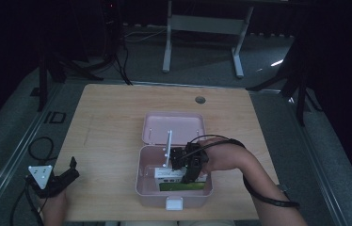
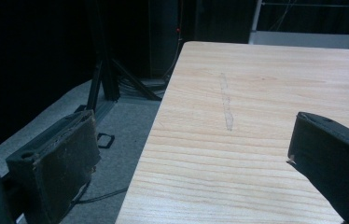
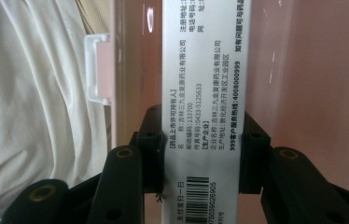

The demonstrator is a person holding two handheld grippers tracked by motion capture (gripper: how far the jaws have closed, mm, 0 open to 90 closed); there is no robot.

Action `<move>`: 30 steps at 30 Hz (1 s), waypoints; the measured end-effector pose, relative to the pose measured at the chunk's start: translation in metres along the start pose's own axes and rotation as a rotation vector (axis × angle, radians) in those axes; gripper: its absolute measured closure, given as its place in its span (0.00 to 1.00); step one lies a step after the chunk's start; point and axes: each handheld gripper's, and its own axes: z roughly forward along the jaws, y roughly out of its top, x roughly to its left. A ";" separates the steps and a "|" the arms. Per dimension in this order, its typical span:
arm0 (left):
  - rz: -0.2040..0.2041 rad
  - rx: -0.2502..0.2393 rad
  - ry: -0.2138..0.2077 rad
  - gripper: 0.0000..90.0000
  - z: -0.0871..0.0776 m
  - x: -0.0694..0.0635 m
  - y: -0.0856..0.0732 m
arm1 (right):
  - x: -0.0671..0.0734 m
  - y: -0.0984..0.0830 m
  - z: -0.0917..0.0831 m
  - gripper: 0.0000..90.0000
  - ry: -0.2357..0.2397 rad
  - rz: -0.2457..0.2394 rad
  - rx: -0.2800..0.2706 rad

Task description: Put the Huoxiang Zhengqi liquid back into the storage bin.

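Note:
An open pink storage box [image 1: 140, 184] sits near the table's front edge, its lid [image 1: 174, 126] laid back and a white handle [image 1: 168, 148] standing up. My right gripper [image 1: 189, 172] reaches down into the box. In the right gripper view it [image 3: 204, 154] is shut on a narrow white medicine carton [image 3: 204, 70] with printed text and a barcode, held against the pink wall [image 3: 322, 70]. A green pack [image 1: 183, 187] lies on the box floor. My left gripper [image 1: 74, 168] rests at the table's front left edge, jaws wide apart [image 2: 193, 149] and holding nothing.
The wooden table [image 1: 117, 117] has a round cable hole [image 1: 200, 100] at the back. The box's white latch [image 1: 174, 203] faces the person, whose white shirt [image 3: 32, 93] is just beyond it. A desk frame [image 1: 202, 28] and dark stands occupy the floor behind.

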 end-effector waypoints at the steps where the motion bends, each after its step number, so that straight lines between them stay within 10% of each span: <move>1: -0.001 0.000 -0.001 0.02 0.000 0.000 0.000 | -0.001 -0.001 0.002 0.69 0.001 0.004 0.000; 30: 0.005 0.002 -0.004 0.02 0.001 -0.001 0.000 | -0.012 -0.011 0.070 0.68 0.051 0.047 0.039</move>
